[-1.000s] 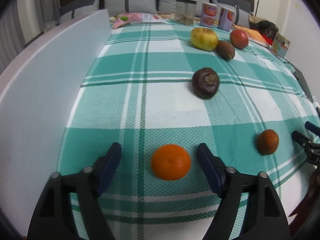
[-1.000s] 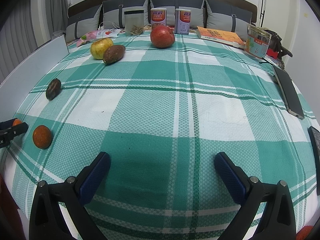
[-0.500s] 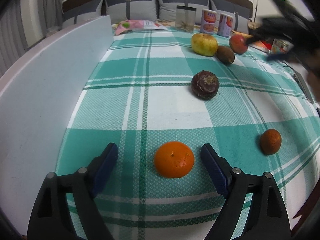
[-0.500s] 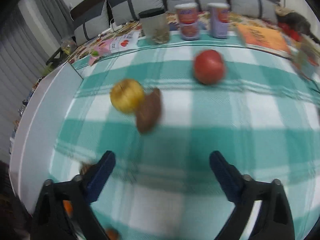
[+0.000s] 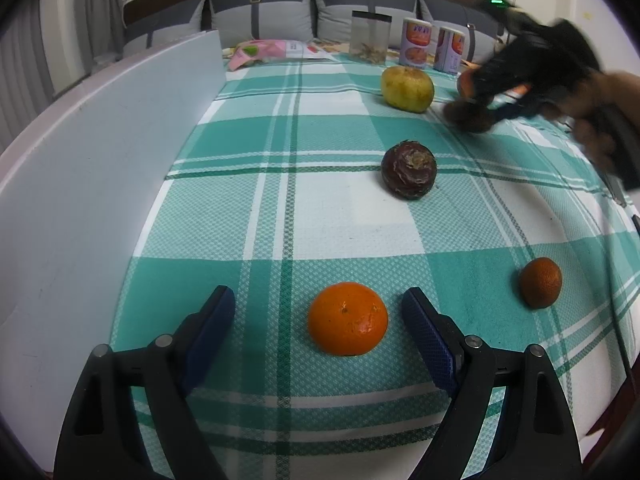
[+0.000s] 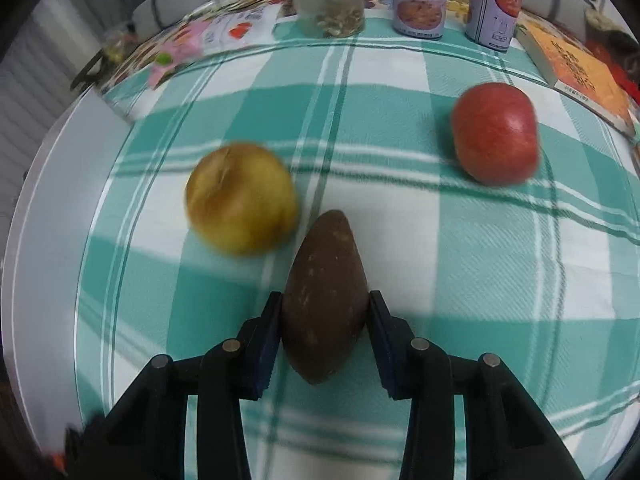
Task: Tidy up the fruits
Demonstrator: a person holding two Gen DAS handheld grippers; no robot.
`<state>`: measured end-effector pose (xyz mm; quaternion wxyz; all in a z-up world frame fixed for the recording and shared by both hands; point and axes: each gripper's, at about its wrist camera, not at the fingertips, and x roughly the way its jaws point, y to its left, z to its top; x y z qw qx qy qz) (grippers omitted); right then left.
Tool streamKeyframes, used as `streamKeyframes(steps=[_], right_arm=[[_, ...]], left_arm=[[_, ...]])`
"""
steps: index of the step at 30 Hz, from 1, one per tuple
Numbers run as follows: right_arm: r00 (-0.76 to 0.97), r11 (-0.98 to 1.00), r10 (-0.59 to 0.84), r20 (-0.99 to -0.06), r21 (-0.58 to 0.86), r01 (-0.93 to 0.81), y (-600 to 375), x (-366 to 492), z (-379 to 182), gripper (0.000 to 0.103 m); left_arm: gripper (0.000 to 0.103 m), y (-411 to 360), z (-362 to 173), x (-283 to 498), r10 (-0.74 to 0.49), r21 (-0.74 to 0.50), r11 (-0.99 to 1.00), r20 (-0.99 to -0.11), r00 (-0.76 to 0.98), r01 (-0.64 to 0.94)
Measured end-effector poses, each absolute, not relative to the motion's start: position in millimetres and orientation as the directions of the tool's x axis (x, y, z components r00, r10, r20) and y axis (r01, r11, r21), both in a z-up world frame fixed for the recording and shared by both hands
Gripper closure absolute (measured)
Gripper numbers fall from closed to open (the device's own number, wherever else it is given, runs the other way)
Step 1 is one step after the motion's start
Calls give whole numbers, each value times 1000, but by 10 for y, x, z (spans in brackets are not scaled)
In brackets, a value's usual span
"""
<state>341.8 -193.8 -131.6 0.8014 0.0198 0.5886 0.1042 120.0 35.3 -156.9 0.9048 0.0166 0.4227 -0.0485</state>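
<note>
We are looking over a green-and-white checked cloth (image 5: pixel 344 216), going left to right. A white board (image 5: pixel 100 168) is standing along its left edge. Our left gripper (image 5: pixel 318 320) is hovering with its jaws open on either side of a bright orange mandarin (image 5: pixel 347 319), the pads clear of the peel. Beyond it a dark, wrinkled round fruit (image 5: pixel 409 169) is sitting alone, and a yellow apple (image 6: pixel 240 199) is lying farther back. A smaller, duller mandarin (image 5: pixel 540 282) is resting well to the right.

Just beside the yellow apple, our right gripper (image 6: pixel 325 320) is clamping a brown, pointed oval fruit (image 6: pixel 325 300); its jaws have just been closing and both blue pads are now pressing the fruit's sides. To the right a red apple (image 6: pixel 495 133) is sitting apart.

Along the far edge we are seeing a pink printed packet (image 6: pixel 232 30), writing too blurred to read, a clear jar (image 6: pixel 332 0) with bits at the bottom, two cans (image 6: pixel 418 0) bearing the characters 親親, and an orange book (image 6: pixel 580 72) whose cover characters we cannot make out.
</note>
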Motion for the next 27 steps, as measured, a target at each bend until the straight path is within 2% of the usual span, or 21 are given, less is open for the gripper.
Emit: streamKeyframes(steps=[7, 12, 13, 14, 16, 22, 27], right_arm=[[241, 967, 197, -950, 148, -206, -2401, 2140, -1264, 62], [354, 974, 198, -914, 141, -180, -2591, 1260, -1371, 59], [387, 974, 205, -899, 149, -170, -2610, 1121, -1386, 47], [414, 977, 200, -888, 147, -157, -2610, 1033, -1398, 27], [471, 983, 178, -864, 132, -128, -2601, 864, -1404, 11], [493, 988, 90, -865, 16, -154, -2462, 717, -1523, 11], [508, 987, 76, -858, -9, -163, -2390, 721, -1601, 3]], left_arm=[[16, 343, -1547, 1201, -74, -15, 995, -785, 615, 101], [16, 343, -1517, 1129, -94, -35, 993, -808, 582, 112], [16, 340, -1509, 1108, -98, -38, 993, -812, 575, 116], [16, 333, -1502, 1086, -96, -35, 992, -818, 567, 119], [16, 323, -1499, 1043, -97, -33, 992, -832, 546, 126], [15, 318, -1511, 935, -64, -7, 994, -845, 532, 108], [11, 307, -1526, 935, -49, 3, 995, -845, 532, 98]])
